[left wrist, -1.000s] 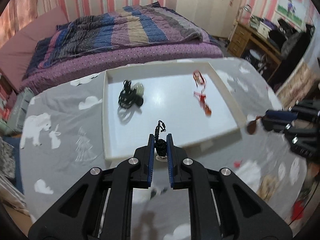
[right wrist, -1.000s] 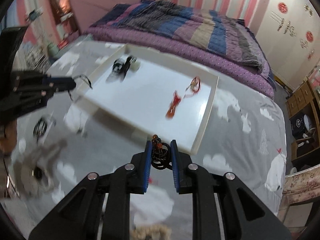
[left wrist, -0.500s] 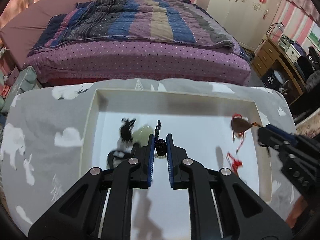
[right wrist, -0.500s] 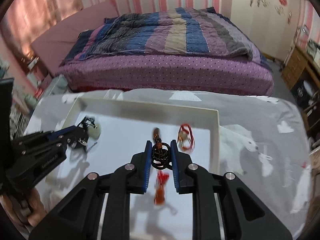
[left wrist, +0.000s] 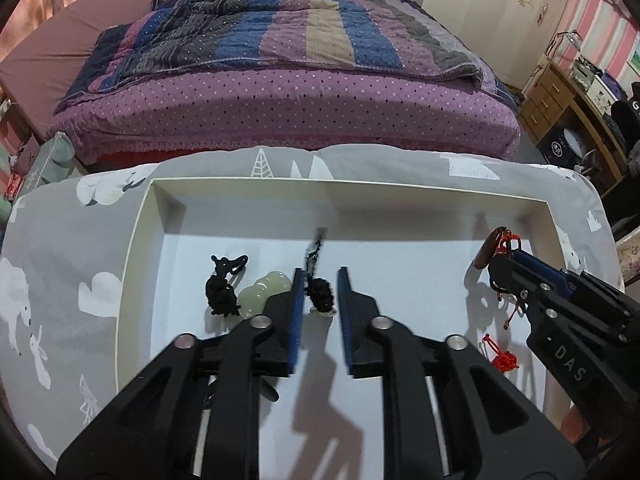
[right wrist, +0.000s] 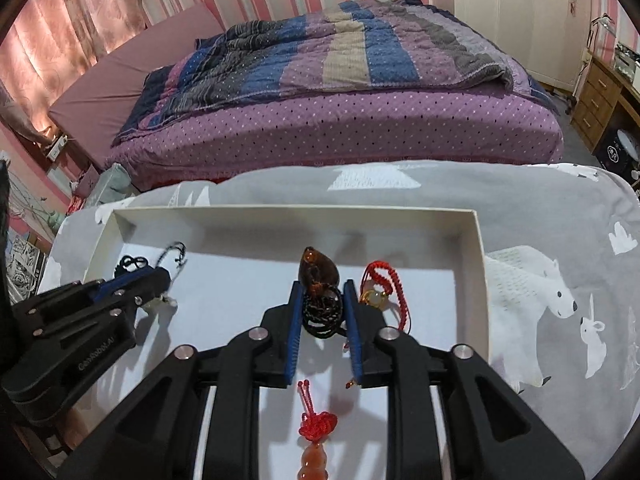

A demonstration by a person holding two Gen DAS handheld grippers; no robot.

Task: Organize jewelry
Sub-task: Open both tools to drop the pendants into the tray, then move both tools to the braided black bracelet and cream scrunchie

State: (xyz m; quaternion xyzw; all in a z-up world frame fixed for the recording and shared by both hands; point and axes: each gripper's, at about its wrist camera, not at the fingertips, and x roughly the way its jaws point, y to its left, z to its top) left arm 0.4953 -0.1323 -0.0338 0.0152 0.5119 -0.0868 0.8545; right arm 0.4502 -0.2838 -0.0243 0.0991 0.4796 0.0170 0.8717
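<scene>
Both tongs hang over the white tray [left wrist: 138, 248], which sits on a tabletop covered with a grey animal-print cloth [left wrist: 60, 272], and the step in hand looks like setting two pieces down inside it.

The left tongs [left wrist: 319, 286] are opening: their blue pads now stand clear of the black corded pendant [left wrist: 320, 294], which lies between them with its cord [left wrist: 314, 252] trailing ahead toward the tray's far wall. Whether the pendant already rests on the tray floor cannot be told for sure, though its pale end seems to sit there. Just to the left of these tongs lie a pale green gourd charm [left wrist: 266, 292] and a black knotted cord [left wrist: 222, 288].

The right tongs [right wrist: 319, 300] are also starting to open, yet the coiled dark cord [right wrist: 322, 314] of the amber pendant [right wrist: 318, 272] still fills the narrow gap and touches both pads; the amber stone sticks out ahead of the tips. Just to their right lies a red corded bracelet [right wrist: 384, 284]; below them, a red knot charm with an orange gourd [right wrist: 316, 436].

To do this well, each pair should probably open fully while low over the tray, then lift straight away, so no cord snags a pad. The right piece is best dropped clear of the red bracelet to avoid tangling.
</scene>
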